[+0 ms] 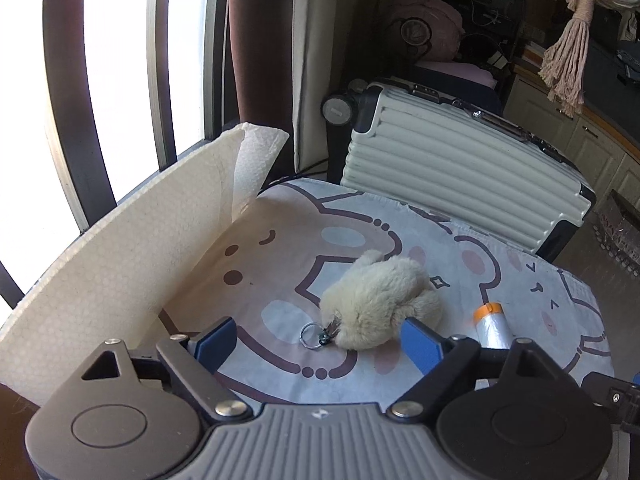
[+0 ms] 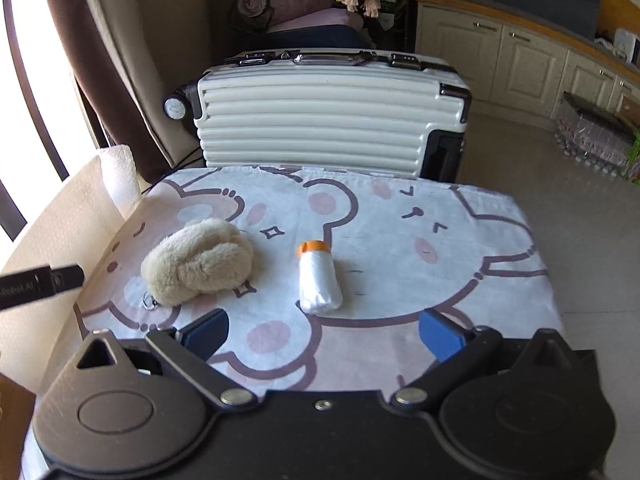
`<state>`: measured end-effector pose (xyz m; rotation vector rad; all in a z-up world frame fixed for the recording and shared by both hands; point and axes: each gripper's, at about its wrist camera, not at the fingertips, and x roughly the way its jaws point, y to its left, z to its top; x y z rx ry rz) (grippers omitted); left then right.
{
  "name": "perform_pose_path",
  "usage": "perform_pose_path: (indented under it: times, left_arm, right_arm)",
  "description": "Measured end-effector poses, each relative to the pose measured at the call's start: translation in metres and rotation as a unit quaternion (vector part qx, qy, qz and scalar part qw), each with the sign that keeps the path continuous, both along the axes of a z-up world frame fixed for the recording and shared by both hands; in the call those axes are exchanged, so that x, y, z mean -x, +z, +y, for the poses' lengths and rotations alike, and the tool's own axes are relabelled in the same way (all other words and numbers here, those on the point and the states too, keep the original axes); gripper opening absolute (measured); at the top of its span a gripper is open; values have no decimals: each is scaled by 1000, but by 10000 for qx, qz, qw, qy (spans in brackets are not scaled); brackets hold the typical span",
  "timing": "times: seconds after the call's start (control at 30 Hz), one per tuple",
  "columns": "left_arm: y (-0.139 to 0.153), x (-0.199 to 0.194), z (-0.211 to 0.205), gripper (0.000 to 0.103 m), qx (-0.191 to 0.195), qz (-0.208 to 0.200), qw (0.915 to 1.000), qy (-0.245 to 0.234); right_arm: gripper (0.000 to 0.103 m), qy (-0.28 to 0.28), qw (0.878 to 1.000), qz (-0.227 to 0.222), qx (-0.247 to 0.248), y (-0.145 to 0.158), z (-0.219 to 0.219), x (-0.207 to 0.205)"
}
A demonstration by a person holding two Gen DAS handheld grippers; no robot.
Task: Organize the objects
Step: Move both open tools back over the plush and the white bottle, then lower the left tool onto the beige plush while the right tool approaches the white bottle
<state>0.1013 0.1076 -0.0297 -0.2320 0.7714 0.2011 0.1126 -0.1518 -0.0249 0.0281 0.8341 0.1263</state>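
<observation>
A: Status on the left gripper (image 1: 318, 340)?

B: Jaws spread wide, nothing held. Blue pads sit at 7 and 5 o'clock of the plush keychain (image 1: 380, 304). The right pad looks just beside the fur at its 5 o'clock edge; can't tell whether it touches. The left pad is clear of it.

A: Where's the plush?

B: Lying on the cartoon-print cloth (image 1: 272, 264), mid-table in the left wrist view. Its metal ring (image 1: 311, 334) lies flat at the plush's 8 o'clock, between the pads.

A: Right gripper (image 2: 324, 334)?

B: Also wide apart and empty, low over the near edge of the cloth. The white roll with orange cap (image 2: 319, 278) lies at 12 o'clock from it, ahead of the pads and not between them. Cap end points away toward the suitcase (image 2: 320, 120).

A: Roll versus plush?

B: From the right wrist view the plush is at the roll's 9 o'clock, near but apart. The suitcase lies on its side just beyond the far table edge.

A: Anything else on the table?

B: White foam sheet (image 1: 120, 264) standing along the window-side edge, at 9 o'clock of the plush.
</observation>
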Motion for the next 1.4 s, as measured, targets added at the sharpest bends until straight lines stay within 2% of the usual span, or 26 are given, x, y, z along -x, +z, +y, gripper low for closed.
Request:
perform_pose_path:
  times: [0.17,0.4,0.6,0.77,0.97,1.13,1.27,1.4]
  left_arm:
    - [-19,-19,8,76,440,15,9990,48]
    - [-40,-45,2,71,88,173,9995,-258]
    - [-53,-62,-5,71,69,239,9992,-328]
    - [-61,-80,-10,71,209,316,9988,-316]
    - [-71,-97,-16,72,90,353,9988,-327]
    - [-88,-104,-14,71,234,548,9979,-260]
    - [-93,-108,-14,54,484,540,9969,-304]
    - [-92,-111,-21,42,389,527,9971,-389]
  right_arm:
    - [88,-42,9995,131,-301,-22,-4,-22]
    - [80,-391,9965,420,-608,-53,-9,-53]
    - [79,-493,9947,571,-692,-71,-9,-68]
    - [79,-583,9929,631,-822,-76,-14,-71]
    - [79,-669,9919,551,-931,-79,-24,-76]
    - [79,-791,9907,458,-1005,-85,-33,-83]
    - [77,-798,9901,400,-1084,-90,-35,-89]
    - [72,-763,9909,452,-1016,-98,-32,-95]
